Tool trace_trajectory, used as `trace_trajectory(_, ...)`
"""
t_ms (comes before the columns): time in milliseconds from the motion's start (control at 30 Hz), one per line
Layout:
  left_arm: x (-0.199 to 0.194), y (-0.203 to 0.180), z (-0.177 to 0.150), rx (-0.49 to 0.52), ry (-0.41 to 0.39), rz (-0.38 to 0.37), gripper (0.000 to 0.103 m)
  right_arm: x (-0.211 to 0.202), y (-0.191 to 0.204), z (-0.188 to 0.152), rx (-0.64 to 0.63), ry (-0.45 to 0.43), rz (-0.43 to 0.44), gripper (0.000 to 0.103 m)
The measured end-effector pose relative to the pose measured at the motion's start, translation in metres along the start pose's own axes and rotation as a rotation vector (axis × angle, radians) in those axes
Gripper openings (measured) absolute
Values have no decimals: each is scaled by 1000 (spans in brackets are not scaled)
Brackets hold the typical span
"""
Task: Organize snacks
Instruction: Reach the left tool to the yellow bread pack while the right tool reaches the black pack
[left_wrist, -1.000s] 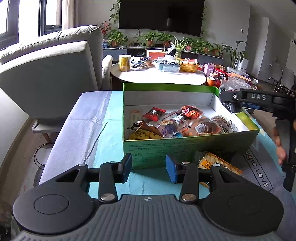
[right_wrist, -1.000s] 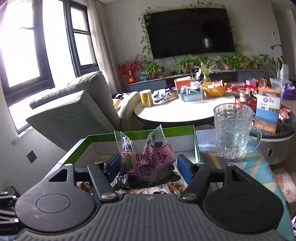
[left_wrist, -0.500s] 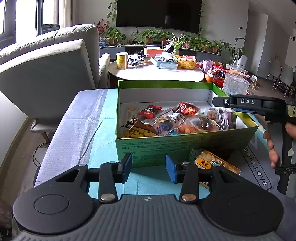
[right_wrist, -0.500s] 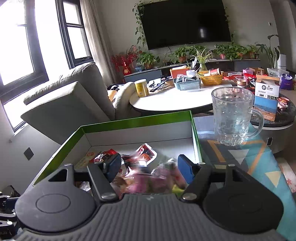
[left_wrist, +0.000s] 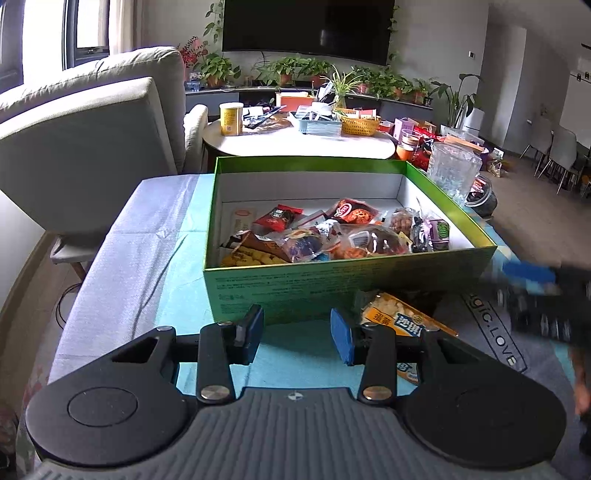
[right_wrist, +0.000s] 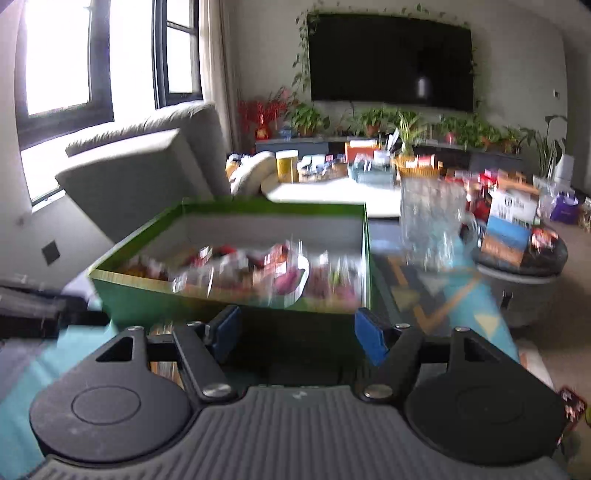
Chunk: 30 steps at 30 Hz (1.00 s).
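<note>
Right gripper (right_wrist: 297, 334) withdrawn from box (left_wrist: 332, 284), pink bag released | both tongs empty, parted | left gripper (left_wrist: 297, 332) | yellow packet (left_wrist: 400, 319) at 5 o'clock of box

Left gripper (left_wrist: 297, 334), jaws parted and empty, just before the green box's (left_wrist: 332, 284) near wall. Right gripper (right_wrist: 297, 334), jaws parted and empty, blurred, at the box's near right corner.
</note>
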<state>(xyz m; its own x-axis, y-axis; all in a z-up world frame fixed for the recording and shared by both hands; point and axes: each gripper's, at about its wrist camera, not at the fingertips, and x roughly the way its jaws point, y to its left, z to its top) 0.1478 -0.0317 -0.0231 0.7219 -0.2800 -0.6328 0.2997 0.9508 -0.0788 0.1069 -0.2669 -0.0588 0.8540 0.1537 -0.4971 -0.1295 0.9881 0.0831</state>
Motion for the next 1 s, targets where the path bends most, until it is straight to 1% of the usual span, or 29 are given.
trace_trajectory(33, 0, -1, 0, -1, 0, -4, 38, -1, -2, -5, 18, 20, 23, 50)
trace_trajectory(100, 0, -5, 0, 3, -1, -1, 38, -1, -6, -14, 74, 67, 120, 50)
trace_trajectory(133, -1, -6, 0, 6, -3, 4, 38, 1, -6, -16, 99, 85, 155, 50)
trace_trajectory(200, -4, -8, 0, 6, -8, 9, 38, 5, 1, -18, 118, 105, 215, 50)
trace_trajectory(367, -10, 2, 2, -40, -20, 49, 38, 6, 43, -21, 13, 126, 379, 50)
trace_trajectory(400, -11, 6, 3, -54, -22, 58, 38, 1, 52, -21, -18, 117, 425, 50)
trace_trajectory(467, -12, 12, 4, -77, -21, 75, 38, -11, 67, -22, -89, 88, 546, 50)
trace_trajectory(500, -12, 15, 4, -87, -19, 81, 38, -18, 73, -22, -122, 61, 582, 50)
trace_trajectory(533, -12, 17, 3, -98, -15, 84, 38, -22, 76, -21, -145, 37, 580, 50)
trace_trajectory(567, -12, 18, 3, -103, -12, 83, 38, -24, 76, -19, -164, 16, 542, 50)
trace_trajectory(633, -13, 17, 2, -97, -10, 66, 38, -18, 66, -15, -154, 8, 435, 50)
trace_trajectory(700, -16, 11, 0, -71, -11, 35, 38, -8, 47, -11, -101, 23, 324, 50)
trace_trajectory(733, -16, 7, -1, -58, -11, 15, 38, -3, 38, -9, -74, 32, 284, 50)
trace_trajectory(767, -17, 3, -1, -46, -11, -6, 38, 0, 29, -7, -56, 38, 260, 50)
trace_trajectory(833, -16, -7, -1, -19, -8, -39, 38, 6, 18, -6, -60, 49, 250, 50)
trace_trajectory(933, -14, -22, 0, 6, 0, -69, 38, 21, 13, -5, -98, 82, 237, 50)
trace_trajectory(1000, -11, -32, 0, 30, 3, -91, 39, 29, 12, -7, -97, 108, 214, 50)
